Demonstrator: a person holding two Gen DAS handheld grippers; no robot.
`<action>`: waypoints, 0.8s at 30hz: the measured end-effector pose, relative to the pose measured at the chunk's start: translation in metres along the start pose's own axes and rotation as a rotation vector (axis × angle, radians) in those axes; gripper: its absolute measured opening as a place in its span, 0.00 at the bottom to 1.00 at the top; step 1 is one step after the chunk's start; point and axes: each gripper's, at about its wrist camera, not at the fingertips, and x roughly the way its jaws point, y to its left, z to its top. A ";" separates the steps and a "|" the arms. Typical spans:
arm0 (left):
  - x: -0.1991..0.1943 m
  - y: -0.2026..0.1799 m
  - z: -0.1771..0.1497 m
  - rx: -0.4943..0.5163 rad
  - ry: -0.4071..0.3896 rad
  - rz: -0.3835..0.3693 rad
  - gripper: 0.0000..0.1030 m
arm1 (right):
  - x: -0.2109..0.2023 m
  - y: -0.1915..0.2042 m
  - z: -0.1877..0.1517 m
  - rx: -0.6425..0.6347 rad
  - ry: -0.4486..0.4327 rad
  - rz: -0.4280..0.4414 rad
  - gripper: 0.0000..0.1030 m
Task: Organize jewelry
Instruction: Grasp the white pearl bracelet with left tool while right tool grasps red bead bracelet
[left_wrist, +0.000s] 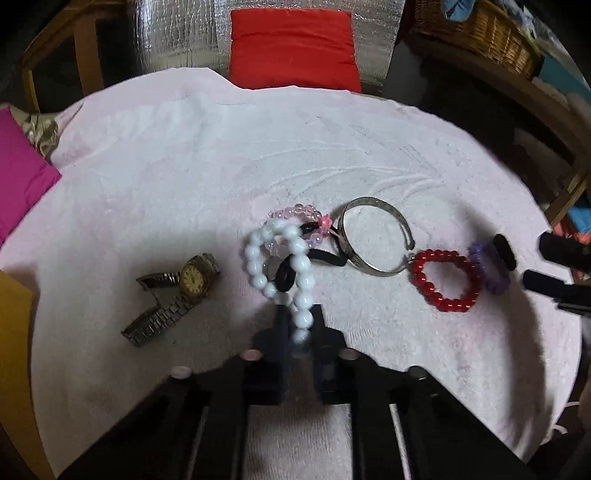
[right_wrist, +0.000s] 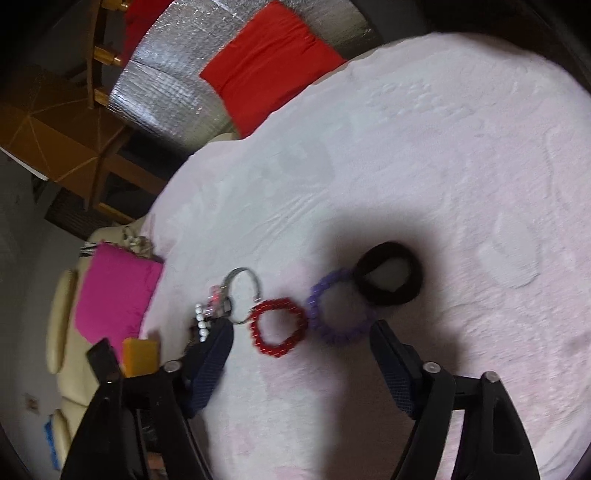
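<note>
The white bead bracelet (left_wrist: 291, 269) lies near the middle of the pink towel (left_wrist: 184, 166), and its near end runs between the fingers of the left gripper (left_wrist: 300, 321), which are clamped on it. A black hair tie (left_wrist: 291, 275) threads through its loop, and a clear pink bead bracelet (left_wrist: 295, 221) lies tangled just behind it. Touching that cluster on the right is a silver bangle (left_wrist: 376, 236), tilted up on its edge. Just right of the bangle sits a red bead bracelet (left_wrist: 445, 280), then a purple coil tie (left_wrist: 489, 271) touching it, then a black scrunchie (left_wrist: 504, 251) at the end of the row. To the left of the white beads, apart from them, a gold-faced watch (left_wrist: 177, 295) lies with its metal band folded.

In the right wrist view, the right gripper (right_wrist: 301, 332) hovers over the red bracelet (right_wrist: 279, 326) and the purple tie (right_wrist: 338, 310), its fingers (right_wrist: 212, 350) apart on either side of the 2 and pressing on neither. The scrunchie (right_wrist: 388, 275) lies just beyond, overlapping the purple tie's far edge.

Past the towel's far edge are a red cushion (left_wrist: 291, 48) on silver foil matting (left_wrist: 177, 37), a magenta cushion (left_wrist: 18, 173) at left, and a wicker basket (left_wrist: 476, 33) at upper right.
</note>
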 end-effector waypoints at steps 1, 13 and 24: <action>-0.002 0.002 -0.001 -0.009 0.003 -0.009 0.09 | 0.002 0.001 -0.001 0.003 0.008 0.012 0.63; -0.070 0.049 -0.024 -0.109 -0.083 -0.092 0.09 | 0.056 0.038 -0.018 -0.043 0.020 -0.193 0.48; -0.107 0.071 -0.022 -0.132 -0.152 -0.080 0.09 | 0.077 0.066 -0.025 -0.234 -0.093 -0.432 0.11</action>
